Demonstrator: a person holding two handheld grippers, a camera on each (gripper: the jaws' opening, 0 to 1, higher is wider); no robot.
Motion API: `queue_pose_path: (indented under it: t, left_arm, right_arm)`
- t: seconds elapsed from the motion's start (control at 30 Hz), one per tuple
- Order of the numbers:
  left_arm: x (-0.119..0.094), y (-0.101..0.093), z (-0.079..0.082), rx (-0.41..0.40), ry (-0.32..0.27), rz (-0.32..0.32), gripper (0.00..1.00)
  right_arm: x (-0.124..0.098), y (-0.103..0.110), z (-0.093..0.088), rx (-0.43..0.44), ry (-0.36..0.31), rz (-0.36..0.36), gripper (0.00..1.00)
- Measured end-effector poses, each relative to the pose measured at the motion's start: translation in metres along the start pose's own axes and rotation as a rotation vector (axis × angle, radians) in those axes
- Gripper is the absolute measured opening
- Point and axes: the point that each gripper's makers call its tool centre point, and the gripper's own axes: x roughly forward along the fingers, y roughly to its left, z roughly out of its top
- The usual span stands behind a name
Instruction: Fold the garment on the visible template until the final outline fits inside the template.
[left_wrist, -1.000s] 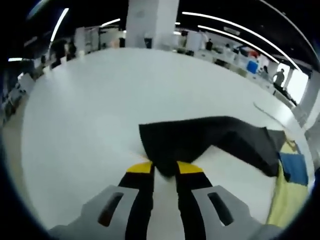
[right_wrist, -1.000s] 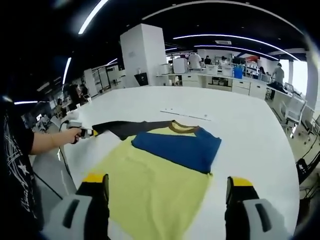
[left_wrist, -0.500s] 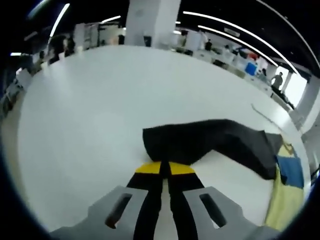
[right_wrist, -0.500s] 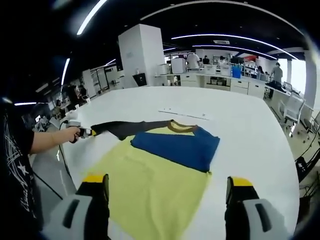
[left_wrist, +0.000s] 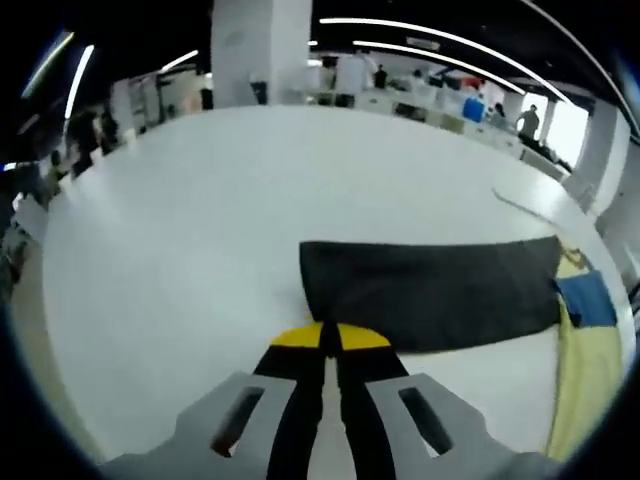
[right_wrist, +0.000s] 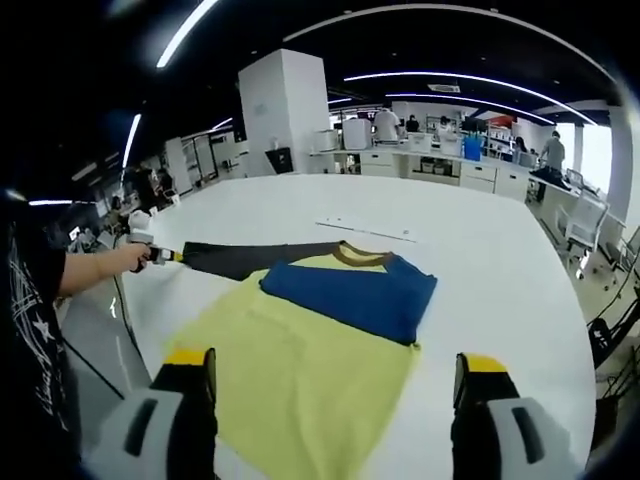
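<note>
The worktop (right_wrist: 500, 270) is a broad, smooth, matte white slab with rounded corners, and the shirt (right_wrist: 320, 350) lies flat across it toward the edge nearest the right gripper's camera. Its body is a soft, pale yellow knit, wide and roughly rectangular, with only faint creases. One blue sleeve (right_wrist: 350, 295) is already folded across the chest as a neat slanted panel, so that side of the fold looks done. The other sleeve (left_wrist: 430, 292), dark grey to black and long like a flat band, stretches straight out over bare white surface toward the worktop's far left edge, so it is not yet folded in. A brown ribbed collar (right_wrist: 358, 255) shows at the top of the shirt. No printed template outline can be made out beneath the cloth. A thin pale strip (right_wrist: 365, 230) lies on the worktop well beyond the collar.

The left gripper (left_wrist: 322, 338) has its yellow-tipped black fingers pressed together on the cuff end of the dark sleeve, holding it taut. The right gripper (right_wrist: 335, 385) hovers over the yellow hem with its fingers spread wide, grasping nothing. By this reading, the dark sleeve, then the lengthwise folds of the body, remain
</note>
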Motion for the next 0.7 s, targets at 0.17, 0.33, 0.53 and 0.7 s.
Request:
queue_pose_path:
  t: [0.17,0.33,0.53,0.7]
  left_arm:
    - [0.000,0.000,-0.005,0.022,0.021,-0.001,0.01]
    - [0.000,0.001,-0.001,0.057,0.015,0.003,0.01]
    - [-0.003,-0.001,0.005,0.053,0.006,0.002,0.01]
    - [-0.004,-0.005,0.007,0.070,0.000,0.001,0.00]
  right_arm:
    - [-0.001,0.003,-0.003,0.000,0.010,0.003,0.99]
    - [-0.003,0.004,-0.002,0.015,-0.006,0.003,0.99]
    - [-0.004,0.006,-0.003,0.000,-0.001,0.007,0.99]
    - [-0.003,0.006,-0.003,-0.002,-0.001,0.012,0.99]
